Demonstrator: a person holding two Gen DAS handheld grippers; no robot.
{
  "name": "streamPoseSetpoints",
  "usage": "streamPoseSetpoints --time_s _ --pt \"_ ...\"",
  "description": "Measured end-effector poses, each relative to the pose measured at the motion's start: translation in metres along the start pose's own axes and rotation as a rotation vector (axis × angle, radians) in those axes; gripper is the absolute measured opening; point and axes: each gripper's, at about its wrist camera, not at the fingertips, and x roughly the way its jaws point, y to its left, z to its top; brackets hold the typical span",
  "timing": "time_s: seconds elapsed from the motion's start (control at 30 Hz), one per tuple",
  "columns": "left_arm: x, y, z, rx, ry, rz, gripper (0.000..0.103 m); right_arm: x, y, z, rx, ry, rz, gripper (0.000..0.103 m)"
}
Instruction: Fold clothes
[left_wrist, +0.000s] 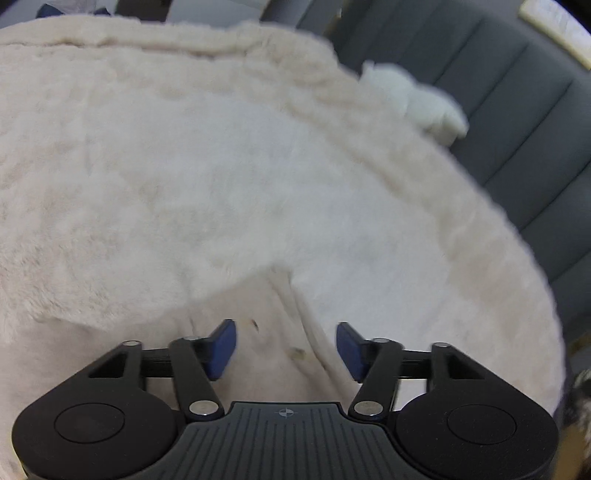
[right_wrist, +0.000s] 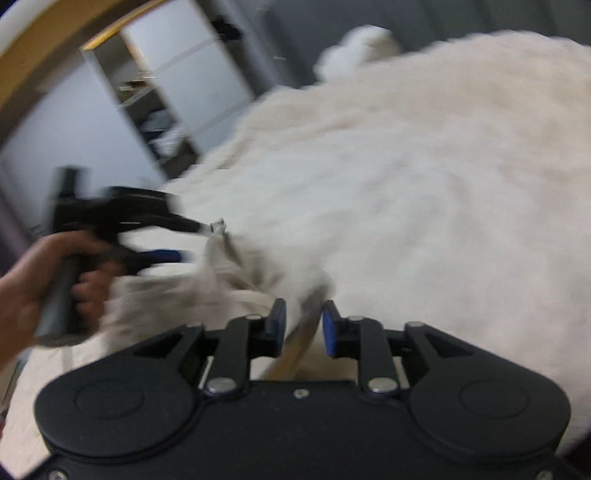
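Note:
A fluffy cream fleece garment (left_wrist: 192, 158) lies spread out and fills most of both views (right_wrist: 424, 177). My left gripper (left_wrist: 286, 345) hovers low over its near edge. The blue pads stand wide apart, with only a seam and the smoother inner side of the fabric below them. In the right wrist view a hand (right_wrist: 44, 273) holds that left gripper (right_wrist: 192, 240) at a bunched fold, blurred. My right gripper (right_wrist: 304, 325) stands open with a narrow gap. A fabric edge band (right_wrist: 306, 325) runs up through the gap without being pinched.
A dark grey padded sofa back (left_wrist: 498, 110) rises behind the garment. A small white fluffy item (left_wrist: 417, 99) rests against it, also in the right wrist view (right_wrist: 354, 44). An open shelf unit (right_wrist: 159, 110) and a wooden frame (right_wrist: 33, 62) stand at the far left.

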Motion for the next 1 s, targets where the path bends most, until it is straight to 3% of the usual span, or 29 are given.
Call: streamPoseSetpoints --time_s 0.17,0.23,0.37,0.4,0.57,0.63,0.7,0.8,0.87,1.0 --pt "-0.074 0.045 0.015 0.000 -0.092 0.010 0.078 0.001 0.001 0.004 -0.007 -0.060 0.009 0.023" --pt "-0.113 0.088 0.012 -0.064 -0.081 0.036 0.080 0.001 0.008 0.000 -0.032 -0.054 0.024 0.024" --pt "-0.138 0.129 -0.004 -0.089 -0.031 0.029 0.086 0.005 0.034 -0.011 -0.107 -0.013 0.099 0.029" --pt "-0.133 0.139 -0.011 -0.089 0.015 0.011 0.086 -0.004 0.038 -0.015 -0.121 -0.007 0.114 0.032" --pt "-0.103 0.154 -0.028 -0.008 0.062 -0.089 0.087 -0.009 0.085 -0.046 -0.277 0.066 0.267 0.041" --pt "-0.084 0.165 -0.036 -0.050 0.086 -0.118 0.086 -0.010 0.099 -0.050 -0.314 0.086 0.297 0.043" --pt "-0.073 0.175 -0.053 -0.117 0.064 -0.182 0.086 -0.016 0.108 -0.052 -0.319 0.096 0.309 0.043" --pt "-0.064 0.175 -0.072 -0.132 0.024 -0.294 0.088 -0.006 0.126 -0.033 -0.294 0.132 0.343 0.043" --pt "-0.053 0.173 -0.084 -0.140 -0.021 -0.339 0.089 0.018 0.154 -0.009 -0.387 0.176 0.333 0.044" --pt "-0.034 0.188 -0.075 -0.253 -0.043 -0.353 0.089 0.032 0.184 -0.006 -0.484 0.264 0.317 0.044"
